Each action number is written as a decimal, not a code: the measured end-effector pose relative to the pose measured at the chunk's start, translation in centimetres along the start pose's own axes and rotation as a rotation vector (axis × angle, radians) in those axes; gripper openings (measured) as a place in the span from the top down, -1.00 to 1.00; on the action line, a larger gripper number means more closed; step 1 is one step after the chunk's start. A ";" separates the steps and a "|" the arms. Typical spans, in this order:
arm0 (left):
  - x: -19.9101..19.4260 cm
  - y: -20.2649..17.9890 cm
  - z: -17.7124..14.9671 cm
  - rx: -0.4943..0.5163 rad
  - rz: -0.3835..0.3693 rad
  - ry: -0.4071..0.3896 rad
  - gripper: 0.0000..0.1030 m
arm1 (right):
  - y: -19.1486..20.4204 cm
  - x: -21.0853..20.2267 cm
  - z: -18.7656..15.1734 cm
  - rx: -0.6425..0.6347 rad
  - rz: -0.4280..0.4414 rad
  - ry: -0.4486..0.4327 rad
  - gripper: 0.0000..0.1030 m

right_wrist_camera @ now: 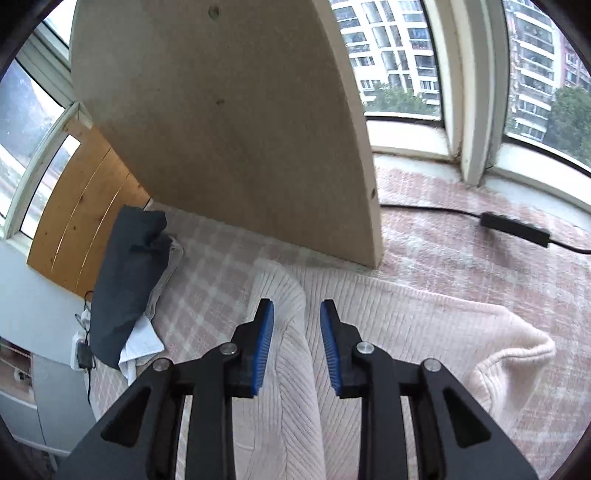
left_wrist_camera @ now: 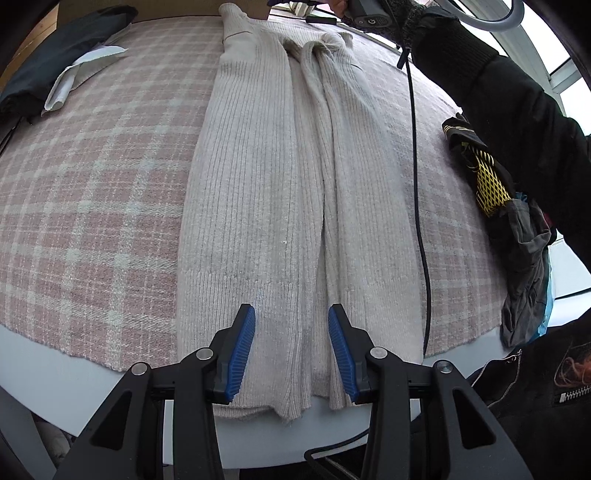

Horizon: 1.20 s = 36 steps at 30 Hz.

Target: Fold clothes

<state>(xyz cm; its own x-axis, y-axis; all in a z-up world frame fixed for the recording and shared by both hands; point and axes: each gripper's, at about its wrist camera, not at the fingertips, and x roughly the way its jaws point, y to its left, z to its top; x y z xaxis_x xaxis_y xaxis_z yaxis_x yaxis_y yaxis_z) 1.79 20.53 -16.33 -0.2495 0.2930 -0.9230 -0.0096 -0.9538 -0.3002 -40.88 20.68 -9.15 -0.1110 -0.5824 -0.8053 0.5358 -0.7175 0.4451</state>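
A cream ribbed sweater (left_wrist_camera: 280,192) lies lengthwise on the pink plaid blanket (left_wrist_camera: 92,192), its sides folded in toward the middle. My left gripper (left_wrist_camera: 291,314) is open and empty, hovering over the sweater's hem near the table's front edge. My right gripper (right_wrist_camera: 297,310) is open and empty over the sweater's far end (right_wrist_camera: 388,317), above a folded edge; a loose fold (right_wrist_camera: 517,343) sticks out to the right. In the left wrist view the right hand and its device (left_wrist_camera: 365,14) show at the top.
A folded dark garment on white cloth (left_wrist_camera: 62,62) lies at the far left, also in the right wrist view (right_wrist_camera: 125,280). A pile of dark and yellow clothes (left_wrist_camera: 495,192) sits at the right edge. A black cable (left_wrist_camera: 417,184) crosses the blanket. A tan board (right_wrist_camera: 229,122) leans against the window.
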 end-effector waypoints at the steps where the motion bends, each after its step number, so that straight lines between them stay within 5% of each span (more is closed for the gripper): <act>1: 0.0 -0.1 -0.1 0.002 -0.002 0.000 0.24 | 0.1 0.9 -0.5 -0.024 -0.012 0.026 0.49; 6: 0.2 -0.5 -0.2 0.012 0.000 0.008 0.23 | 0.5 3.4 -2.3 -0.072 -0.031 0.093 0.50; 8: 0.3 -0.6 -0.1 0.011 0.000 0.007 0.23 | 0.4 3.7 -2.6 -0.062 -0.009 0.094 0.80; 14: 0.4 -0.4 0.0 0.004 -0.002 0.004 0.23 | -1.8 -1.0 -2.9 0.061 0.028 -0.033 0.90; 19: 0.2 0.2 0.4 0.005 -0.004 0.009 0.23 | -2.4 1.8 -2.7 0.052 -0.135 0.095 0.79; 22: 0.3 0.0 0.3 0.008 -0.001 0.011 0.23 | -0.2 -0.8 -2.3 -0.040 -0.250 -0.059 0.78; 25: 0.3 -0.2 0.3 0.012 0.003 0.014 0.23 | 3.1 -0.6 -1.7 -0.155 -0.121 -0.072 0.78; 31: -0.1 -0.6 0.2 0.009 0.003 0.004 0.23 | 3.9 5.3 -0.6 -0.224 -0.242 0.020 0.78; 36: -1.3 0.1 -0.6 -0.001 -0.002 -0.016 0.23 | 3.1 1.5 -1.7 -0.154 -0.149 0.016 0.78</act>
<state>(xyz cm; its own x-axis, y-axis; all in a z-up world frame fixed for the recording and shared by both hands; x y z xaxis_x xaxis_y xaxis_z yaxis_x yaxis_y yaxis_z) 2.75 20.12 -15.29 -0.2650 0.2936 -0.9185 -0.0090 -0.9532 -0.3021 -37.91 18.20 -9.68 -0.1861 -0.4670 -0.8644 0.6363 -0.7277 0.2562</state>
